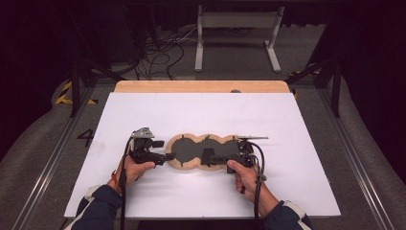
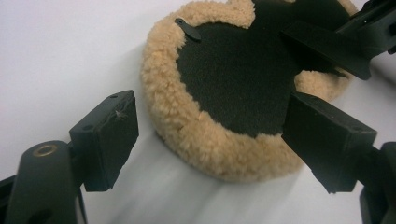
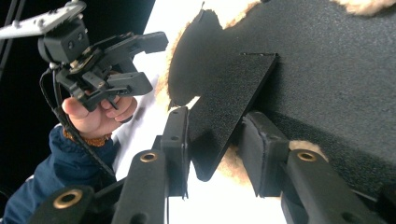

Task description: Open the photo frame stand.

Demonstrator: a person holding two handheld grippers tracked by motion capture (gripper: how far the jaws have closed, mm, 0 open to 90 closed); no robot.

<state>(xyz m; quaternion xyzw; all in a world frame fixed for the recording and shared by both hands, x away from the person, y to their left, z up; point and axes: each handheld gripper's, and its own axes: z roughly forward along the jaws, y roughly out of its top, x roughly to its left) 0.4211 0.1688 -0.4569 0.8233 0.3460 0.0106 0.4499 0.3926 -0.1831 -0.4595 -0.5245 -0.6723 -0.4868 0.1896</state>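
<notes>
Two tongs work on one fleece pad (image 1: 203,152), a three-lobed piece with tan woolly rim and black inner face, lying mid-bench on the white bench (image 1: 201,115), slightly near of centre.

Left tongs (image 1: 165,156) sit at the pad's left lobe, jaws spread wide and gripping nothing; in the left gripper view (image 2: 210,135) the lobe's near rim lies between the two black pads, no clear squeeze on it. No earlier frame, so just: open, empty.

Right tongs (image 1: 225,158) come in from the pad's right end, over the black face. In the right gripper view (image 3: 215,154) a stiff black flap (image 3: 229,102) stands up from the pad between the jaws; left jaw lies against it, right jaw just beside, contact on that side hard to tell. Jaws partly closed around the flap.

Left hand (image 1: 136,168) holds its tool at the near left, right hand (image 1: 246,177) at the near right. Wood edge (image 1: 201,86) shows along the bench's far side.
</notes>
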